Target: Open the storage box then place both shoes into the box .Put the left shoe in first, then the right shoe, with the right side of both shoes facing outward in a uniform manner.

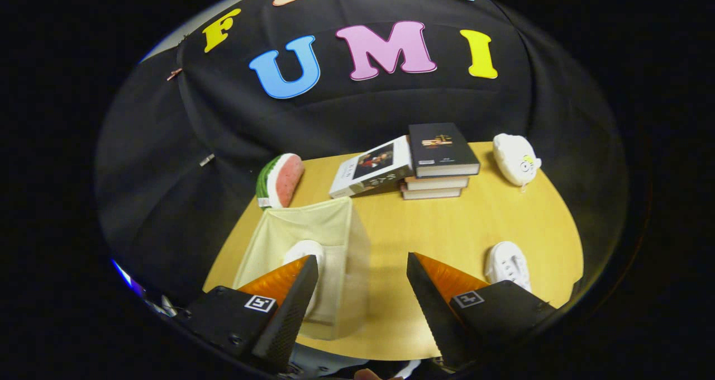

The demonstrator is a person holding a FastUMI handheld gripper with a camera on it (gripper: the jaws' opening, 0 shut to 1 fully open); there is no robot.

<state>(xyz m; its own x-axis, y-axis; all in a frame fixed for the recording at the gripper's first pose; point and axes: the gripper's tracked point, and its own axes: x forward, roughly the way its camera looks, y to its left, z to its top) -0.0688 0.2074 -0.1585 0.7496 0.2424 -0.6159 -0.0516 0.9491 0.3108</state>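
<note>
1. your gripper [362, 268] hangs above the wooden table [447, 223] with its fingers spread wide, gripping nothing.
2. the cream storage box [313, 229] stands open under the left finger, and one white shoe [303, 251] already lies inside it, partly hidden by that finger.
3. the second white shoe [507, 264] lies on the table just beyond the right finger, well apart from the box.
4. farther off you have a watermelon-slice toy [281, 180], a stack of books [438, 159] with another book [370, 166] leaning on it, and a white plush toy [516, 157].
</note>
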